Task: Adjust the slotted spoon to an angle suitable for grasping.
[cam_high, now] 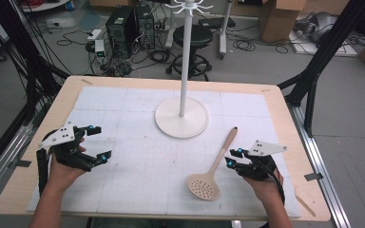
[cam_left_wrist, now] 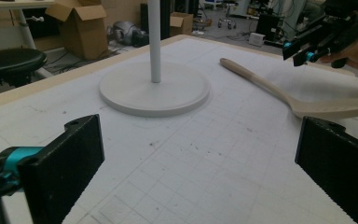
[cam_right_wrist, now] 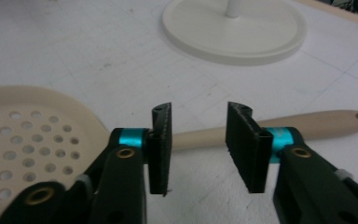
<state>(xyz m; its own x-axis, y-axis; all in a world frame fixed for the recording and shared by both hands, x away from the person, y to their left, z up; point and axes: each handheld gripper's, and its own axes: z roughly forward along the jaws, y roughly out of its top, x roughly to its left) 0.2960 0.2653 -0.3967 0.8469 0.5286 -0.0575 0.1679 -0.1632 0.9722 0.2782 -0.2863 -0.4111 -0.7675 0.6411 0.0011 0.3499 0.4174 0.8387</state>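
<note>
1. Skimmer spoon, beige and perforated, lay flat on the white surface, near a hook stand.
2. Right hand-held gripper hovered beside its handle, jaws apart and empty, seemingly approaching a grasp.
3. Left hand-held gripper waited, released wide.
4. Next move, likely: straddle the handle, then clench.

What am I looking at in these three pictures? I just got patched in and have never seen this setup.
A person holds a two-jaw gripper in each hand; there is no robot arm. The high view looks down on the table. Each of the other two comes from a camera riding on one gripper. On the table stand a white hook stand and, lying flat, a beige slotted spoon. The left gripper is wide open and empty. The right gripper is open, its jaws just short of the spoon's handle. Nothing is held.
</note>
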